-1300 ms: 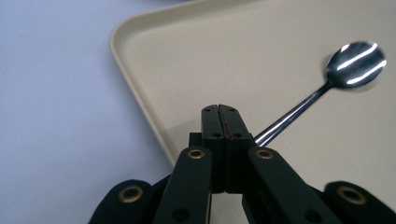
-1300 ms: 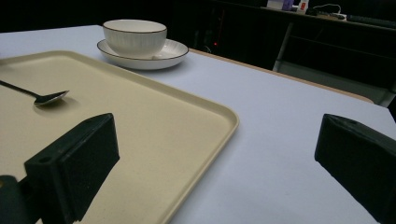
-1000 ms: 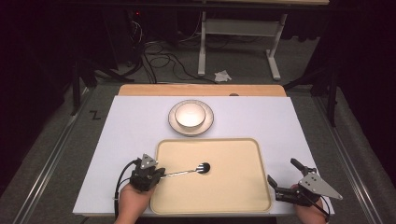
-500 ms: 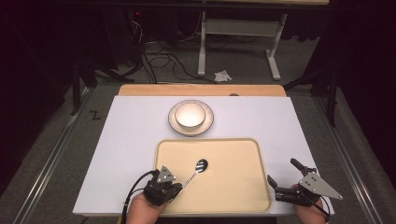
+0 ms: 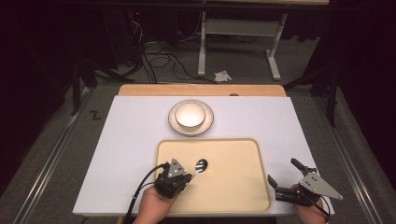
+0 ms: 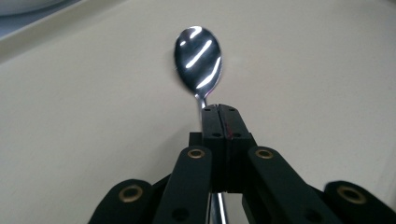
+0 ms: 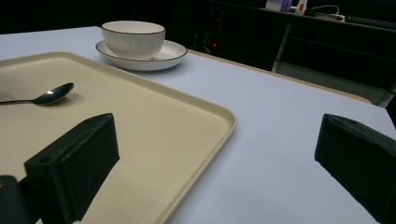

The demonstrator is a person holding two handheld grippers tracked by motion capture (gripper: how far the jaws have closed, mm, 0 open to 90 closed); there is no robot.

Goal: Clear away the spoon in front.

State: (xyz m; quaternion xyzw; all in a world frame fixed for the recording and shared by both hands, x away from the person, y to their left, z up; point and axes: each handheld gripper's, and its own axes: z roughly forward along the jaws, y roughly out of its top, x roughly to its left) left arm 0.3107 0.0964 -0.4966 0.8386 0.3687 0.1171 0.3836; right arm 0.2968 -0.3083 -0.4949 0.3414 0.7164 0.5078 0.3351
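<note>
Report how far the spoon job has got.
Done: the left gripper is shut on the handle of the spoon, seen in the left gripper view. In hand: the spoon's head sits over the tan tray, apparently low over its surface. Left: wherever the spoon goes, perhaps the bowl on its saucer. The right gripper waits open beside the tray.

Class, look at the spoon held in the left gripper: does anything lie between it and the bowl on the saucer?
Nothing visible does. Between the spoon and the bowl there is bare tray, its low rim, then table.
</note>
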